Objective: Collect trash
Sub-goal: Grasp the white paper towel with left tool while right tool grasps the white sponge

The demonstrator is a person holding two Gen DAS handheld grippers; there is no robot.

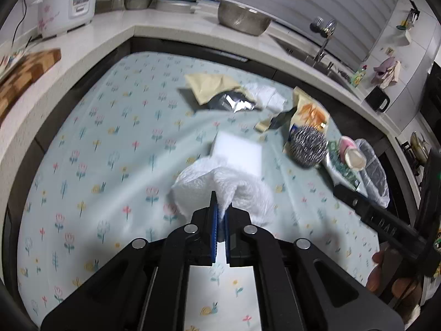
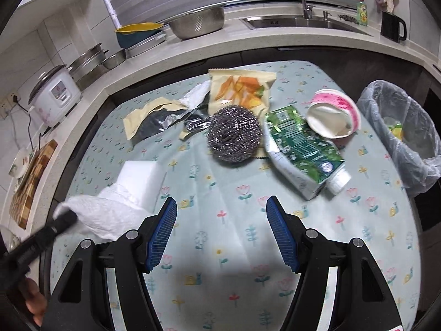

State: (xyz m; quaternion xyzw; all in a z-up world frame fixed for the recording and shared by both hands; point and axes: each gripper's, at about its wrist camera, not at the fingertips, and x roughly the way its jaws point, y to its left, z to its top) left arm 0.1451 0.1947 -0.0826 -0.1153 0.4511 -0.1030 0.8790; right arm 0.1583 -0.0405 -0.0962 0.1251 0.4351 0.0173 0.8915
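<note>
The crumpled white paper towel [image 1: 220, 193] is pinched in the left claw [image 1: 221, 215], just in front of the white sponge block [image 1: 237, 149]. It hangs loose, so carry it high over the steel scourer [image 2: 234, 133] to the lined bin [image 2: 399, 132] at the worktop [image 2: 220, 220] edge; the right claw [image 2: 220, 231] gapes empty.

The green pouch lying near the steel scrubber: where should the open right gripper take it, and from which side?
Judging by its pose, grip the green pouch by its near white capped corner, coming from the near side. It lies flat, so its faces give no hold; that corner points toward the right gripper, clear of the steel scrubber and paper cup.
</note>
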